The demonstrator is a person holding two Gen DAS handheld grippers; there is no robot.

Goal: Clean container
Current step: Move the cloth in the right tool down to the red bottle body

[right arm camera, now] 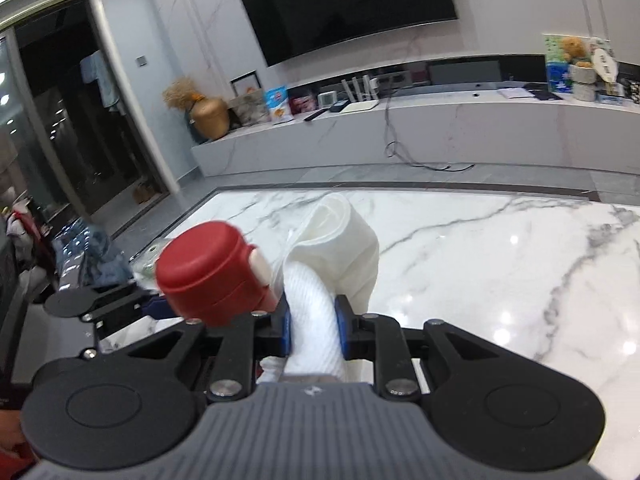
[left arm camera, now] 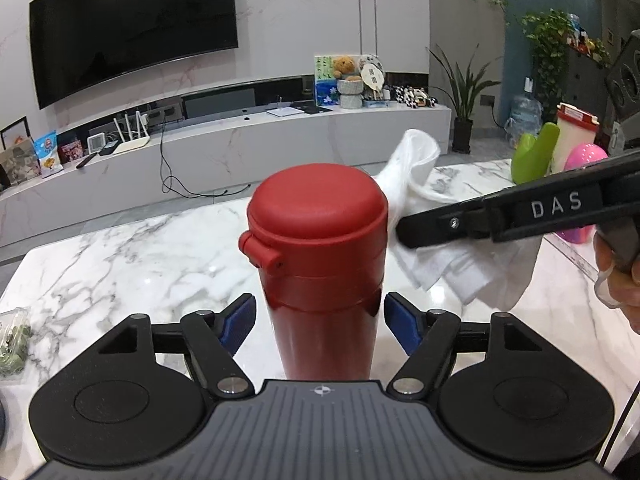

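Left wrist view: the left claw (left arm camera: 319, 322) stands partly open around a red flask (left arm camera: 318, 264); its blue pads (left arm camera: 240, 326) sit just beside the body, and whether they press it I cannot tell. The flask stands upright on the marble counter (left arm camera: 120, 256), lid on, its base hidden by the claw's housing. The right claw's finger (left arm camera: 448, 226) presses a white cloth (left arm camera: 420, 184) against the lid's side.

Right wrist view: the right claw (right arm camera: 313, 326) is narrow, clamped on the bunched cloth (right arm camera: 340, 240). The flask's lid (right arm camera: 208, 272) is blurred, just left of it.

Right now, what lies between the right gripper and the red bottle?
A white cloth, clamped in the right gripper, is pressed against the lid of the red bottle. The left wrist view shows this best.
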